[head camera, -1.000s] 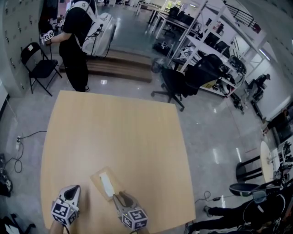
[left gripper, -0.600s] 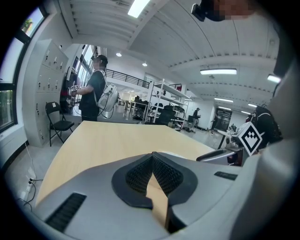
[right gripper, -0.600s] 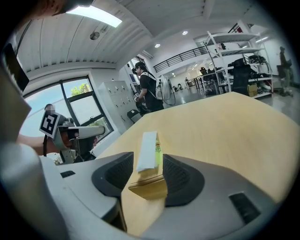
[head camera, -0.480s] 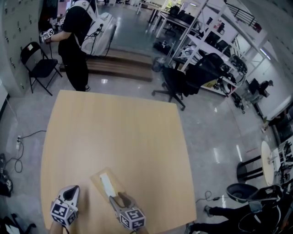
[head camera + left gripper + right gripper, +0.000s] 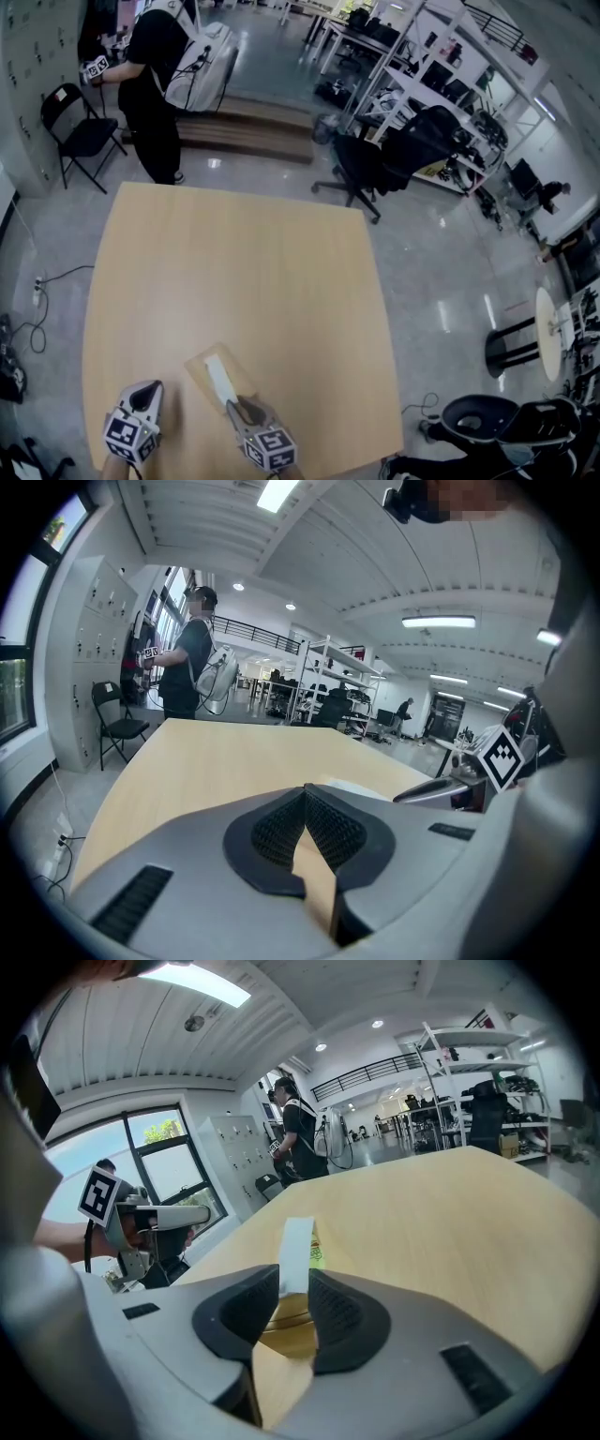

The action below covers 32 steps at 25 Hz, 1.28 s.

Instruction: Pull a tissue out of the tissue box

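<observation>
Looking across: my left gripper sat pinched shut, empty. The tissue box lay by the table's near edge, long axis running away, slanting left. My right gripper had just closed its jaws onto the upright tissue. Loads of bare table beyond and rightwards.

Glossy grey floor gleams around the pale wooden table. A black folding chair sits by the wall, an office chair stands before white shelving, and ceiling strip lights glow.
</observation>
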### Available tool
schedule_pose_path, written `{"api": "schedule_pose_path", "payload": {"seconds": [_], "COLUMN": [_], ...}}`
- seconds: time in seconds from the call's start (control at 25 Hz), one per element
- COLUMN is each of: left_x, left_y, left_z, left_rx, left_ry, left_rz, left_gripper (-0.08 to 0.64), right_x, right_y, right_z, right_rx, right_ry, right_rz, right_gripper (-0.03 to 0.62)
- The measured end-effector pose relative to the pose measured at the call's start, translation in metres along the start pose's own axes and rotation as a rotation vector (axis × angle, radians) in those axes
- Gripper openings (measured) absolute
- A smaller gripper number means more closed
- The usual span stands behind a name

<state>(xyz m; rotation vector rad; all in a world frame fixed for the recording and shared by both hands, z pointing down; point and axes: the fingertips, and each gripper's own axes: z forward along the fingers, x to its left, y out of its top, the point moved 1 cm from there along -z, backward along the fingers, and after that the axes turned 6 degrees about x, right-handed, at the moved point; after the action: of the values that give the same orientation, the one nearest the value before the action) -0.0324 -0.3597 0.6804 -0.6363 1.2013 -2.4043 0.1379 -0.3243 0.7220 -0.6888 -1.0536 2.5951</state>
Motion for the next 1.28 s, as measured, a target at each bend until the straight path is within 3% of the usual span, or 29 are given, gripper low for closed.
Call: {"api": "schedule_pose_path", "payload": {"seconds": [0.12, 0.2, 0.36, 1.28], "left_x": [0.0, 0.001, 0.001, 0.001], "left_y": [0.001, -0.004, -0.007, 0.005], "left_z": [0.001, 0.003, 0.006, 0.002], "left_rx": [0.002, -0.004, -0.009, -0.051], "left_ry": [0.001, 0.0, 0.006, 0.021], "left_rz": [-0.005, -0.002, -0.003, 0.009], "left_gripper": [0.008, 0.008, 0.008, 0.008], "right_x": [-0.002, -0.006, -0.011, -0.017], "right_y": [-0.001, -0.003, -0.005, 0.014], "right_z": [0.001, 0.002, 0.002, -0.01], "right_rx": [-0.001, -0.001, -0.004, -0.058], "right_ry": [-0.008, -0.025, -0.027, -0.038], "right_rz": [0.001, -0.001, 0.003, 0.021], "right_gripper": [0.096, 0.039, 0.008, 0.003]}}
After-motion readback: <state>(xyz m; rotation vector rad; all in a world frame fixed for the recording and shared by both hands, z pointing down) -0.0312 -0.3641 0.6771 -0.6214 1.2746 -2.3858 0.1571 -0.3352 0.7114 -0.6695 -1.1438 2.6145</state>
